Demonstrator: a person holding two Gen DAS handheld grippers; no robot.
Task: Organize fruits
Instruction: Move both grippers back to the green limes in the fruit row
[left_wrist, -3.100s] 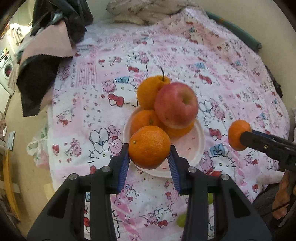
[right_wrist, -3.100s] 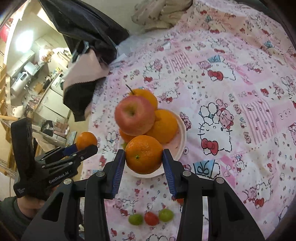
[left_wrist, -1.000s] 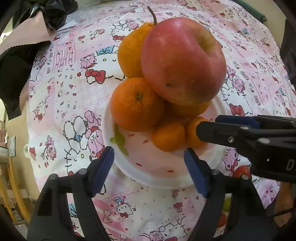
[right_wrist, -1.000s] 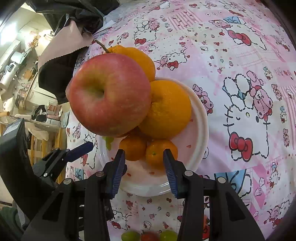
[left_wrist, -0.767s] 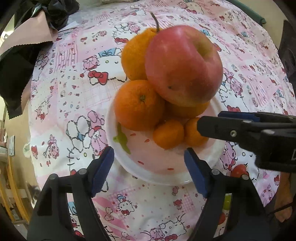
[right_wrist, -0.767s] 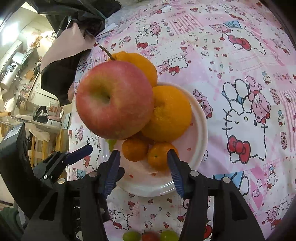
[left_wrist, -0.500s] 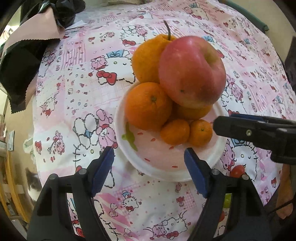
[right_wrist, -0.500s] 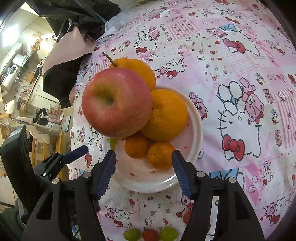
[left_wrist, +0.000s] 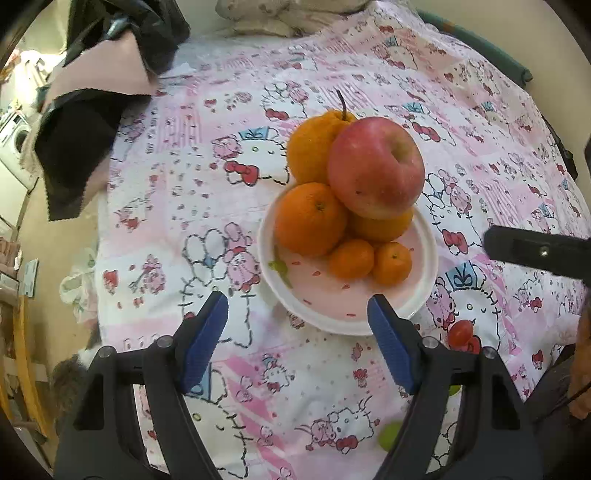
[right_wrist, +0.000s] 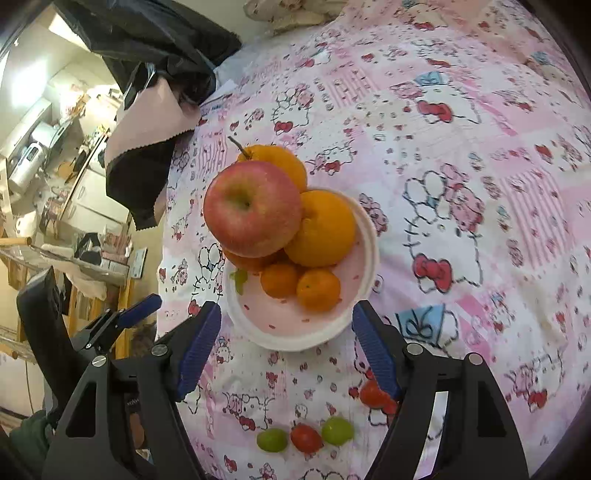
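Fruit is sitting piled on a white plate (left_wrist: 424, 236) in the middle of a pink cartoon-print cloth (left_wrist: 184, 177). A red apple (left_wrist: 375, 166) is resting on top of the large oranges (left_wrist: 310, 219), and two small mandarins (left_wrist: 391, 263) are lying side by side at the near edge of the pile. Cherry tomatoes (right_wrist: 306, 437) and green grapes (right_wrist: 272, 440) are lying on the cloth, apart from the plate. The left gripper (left_wrist: 297, 341) is hanging above the cloth with its jaws standing wide and nothing between them. The right gripper (right_wrist: 286, 345) is opening its jaws, and they are gripping nothing. A black and pink fabric (left_wrist: 92, 122) is hanging over the far edge.
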